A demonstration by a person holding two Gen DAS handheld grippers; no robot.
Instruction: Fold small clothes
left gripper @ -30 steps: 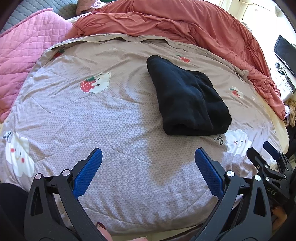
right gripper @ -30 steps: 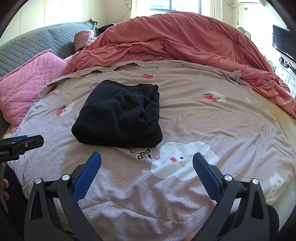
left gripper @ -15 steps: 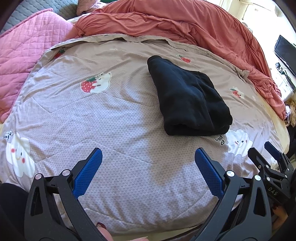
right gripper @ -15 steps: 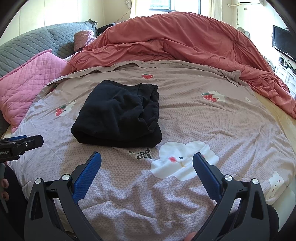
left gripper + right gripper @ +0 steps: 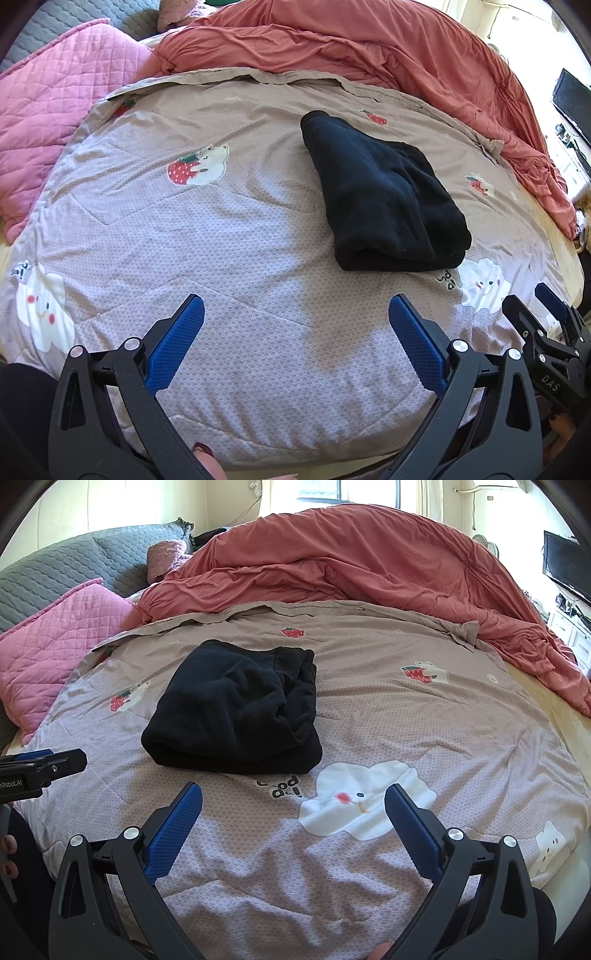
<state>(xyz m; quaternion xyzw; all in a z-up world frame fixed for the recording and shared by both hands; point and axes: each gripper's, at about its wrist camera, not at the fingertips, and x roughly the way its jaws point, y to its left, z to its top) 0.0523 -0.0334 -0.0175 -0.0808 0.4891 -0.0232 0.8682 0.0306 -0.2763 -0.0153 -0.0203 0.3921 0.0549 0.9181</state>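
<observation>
A: Where does the black garment lie?

B: Folded into a thick bundle on the grey printed quilt of the bed. Its long axis runs from the near edge away toward the red duvet; the rolled fold faces the tongs.

A: Do the views differ?

B: The right wrist view shows the layered open edges bunched along the bundle's right side. The left wrist view shows a smooth top, slanting from far left to near right, and a strawberry bear print left of it.

A: And the tongs?

B: The left tongs and the right tongs both stand wide apart, empty, above the quilt's near part. The bundle lies ahead of both, apart from them: right of the left pair's centre, left of the right pair's.
</observation>
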